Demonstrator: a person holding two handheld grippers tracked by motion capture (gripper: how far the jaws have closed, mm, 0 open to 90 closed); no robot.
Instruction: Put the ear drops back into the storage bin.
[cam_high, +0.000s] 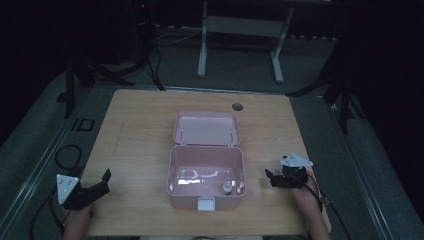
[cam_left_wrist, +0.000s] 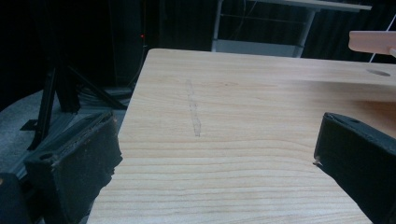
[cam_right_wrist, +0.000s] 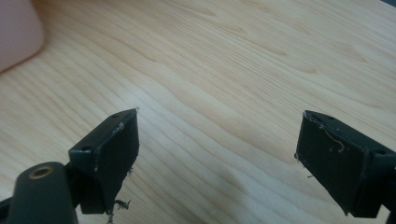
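An open pink box (cam_high: 175, 172) stands at the middle of the wooden table (cam_high: 135, 130), its lid (cam_high: 206, 128) folded flat behind it. Inside, near the front right corner, stands a small white bottle (cam_high: 227, 187). A white latch (cam_high: 206, 203) hangs on the front wall. My left gripper (cam_high: 103, 181) rests at the table's front left, open and holding nothing (cam_left_wrist: 217, 140). My right gripper (cam_high: 270, 178) sits right of the box, open over bare wood (cam_right_wrist: 215, 135). A pink corner of the box (cam_right_wrist: 16, 32) shows in the right gripper view, and the lid's edge (cam_left_wrist: 373, 41) in the left gripper view.
A round cable hole (cam_high: 237, 106) lies near the table's far edge. Behind the table stands a white desk frame (cam_high: 202, 50). Black stands (cam_high: 75, 75) flank the table, and cables (cam_high: 67, 155) lie on the floor at the left.
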